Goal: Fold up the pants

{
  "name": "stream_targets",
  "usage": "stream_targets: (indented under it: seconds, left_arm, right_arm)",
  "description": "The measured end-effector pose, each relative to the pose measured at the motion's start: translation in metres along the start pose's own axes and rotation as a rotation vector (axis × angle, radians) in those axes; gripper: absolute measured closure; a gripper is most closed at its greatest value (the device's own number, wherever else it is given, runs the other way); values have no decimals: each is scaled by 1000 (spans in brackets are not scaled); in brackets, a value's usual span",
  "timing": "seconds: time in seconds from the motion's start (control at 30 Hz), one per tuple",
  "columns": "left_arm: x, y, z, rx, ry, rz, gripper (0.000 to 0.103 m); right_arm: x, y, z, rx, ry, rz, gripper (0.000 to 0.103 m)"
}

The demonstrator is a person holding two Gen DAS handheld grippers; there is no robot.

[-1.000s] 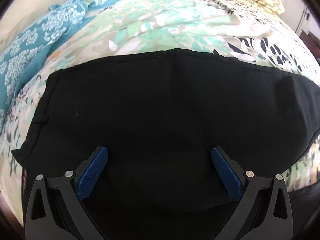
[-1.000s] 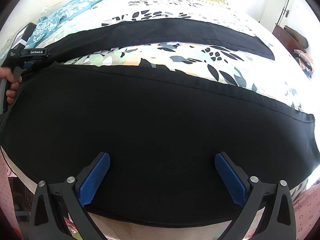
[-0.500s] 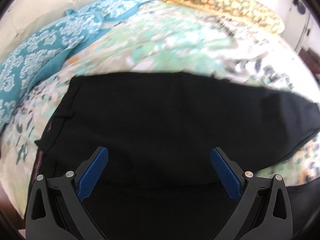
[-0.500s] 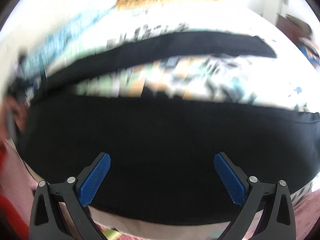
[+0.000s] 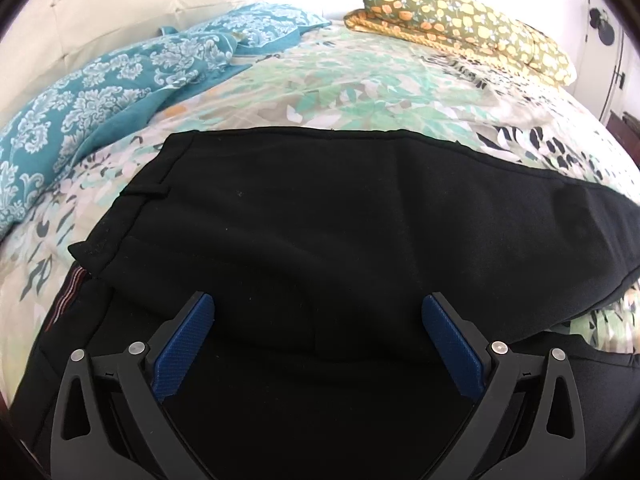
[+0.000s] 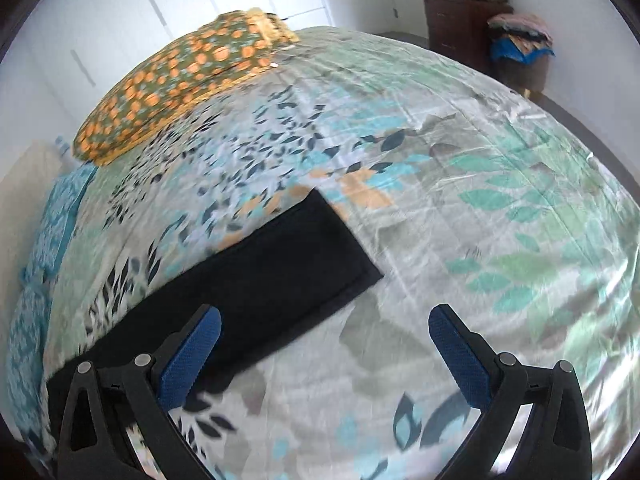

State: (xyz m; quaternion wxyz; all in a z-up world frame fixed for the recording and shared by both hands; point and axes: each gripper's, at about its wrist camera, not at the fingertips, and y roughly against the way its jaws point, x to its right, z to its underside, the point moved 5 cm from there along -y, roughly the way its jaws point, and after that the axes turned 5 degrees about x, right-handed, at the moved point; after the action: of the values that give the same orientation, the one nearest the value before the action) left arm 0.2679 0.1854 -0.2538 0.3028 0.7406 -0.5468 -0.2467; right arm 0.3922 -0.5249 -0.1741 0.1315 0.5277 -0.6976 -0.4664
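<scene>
Your bed with the leaf-printed green, white and navy sheet (image 5: 360, 84) filled both views and carried everything else. The black fabric pants (image 5: 340, 220) lay spread across its near side under your left gripper, the upper layer doubled over a lower one, with the waistband and a belt loop toward the left edge of the bed. A thin strip of red-and-white striped trim showed at the inner waistband; if it carried any writing, it was too small to read. In the right wrist view one black pant leg ran diagonally from the near left up toward the middle of the bed, its straight hem lying flat on the sheet.

A teal blanket with a white damask pattern (image 5: 100, 92) was bunched along the left edge of the bed by the pale padded headboard (image 5: 100, 12). An olive pillow printed with yellow-orange fruit (image 5: 472, 28) sat at the far edge. Beyond the bed's far right corner stood a dark wooden dresser (image 6: 456, 28) with a pile of folded cloth beside it.

Your left gripper (image 5: 318, 340) hung just above the pants with its blue-padded tongs spread wide and nothing between them. Your right gripper (image 6: 324, 354) was likewise spread wide and held nothing; its left pad sat over the pant leg, its right pad over bare sheet. No brand or label could be read anywhere.
</scene>
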Motion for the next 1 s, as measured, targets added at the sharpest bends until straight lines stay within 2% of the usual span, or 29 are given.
stream_targets:
  seconds: [0.1,0.2,0.33,0.43,0.5,0.57,0.67,0.73,0.77,0.8,0.83,0.87,1.0]
  left_arm:
    - [0,-1,1,8,3,-2,0]
    - [1,-2,2,17,-2,-13,1]
    - [0,-4,2,21,3,-12,1]
    - [0,-4,2,22,2,-14,1]
    - [0,-4,2,23,1,-16,1]
    - [0,-5,2,23,0,-17,1]
    - [0,-5,2,23,0,-19,1]
    - [0,-5,2,23,0,-19,1]
    - [0,-5,2,23,0,-19,1]
    - [0,-5,2,23,0,-19,1]
    - [0,-5,2,23,0,-19,1]
    - [0,-5,2,23,-1,-20,1]
    - [0,-6,2,23,-2,-21,1]
  right_arm:
    - [-1,-37,-35,-35,0,31,0]
    - [-20,-66,-51,-47,104,42,0]
    - [-38,-106,-48,-131,214,66,0]
    - [-47,-124,-46,-131,261,63,1]
    - [-51,-129,-44,-115,266,26,1]
    - [-52,-133,-42,-115,281,28,4]
    - [-49,-144,-34,-173,301,27,22]
    - [-48,-143,-32,-176,307,4,28]
    - [-48,-140,-32,-171,306,0,40]
    - [-45,-136,-34,-159,305,18,64]
    - [-42,-132,-35,-147,298,28,81]
    - [-42,-125,-36,-132,284,11,90]
    - [-61,-76,-29,-44,340,-59,94]
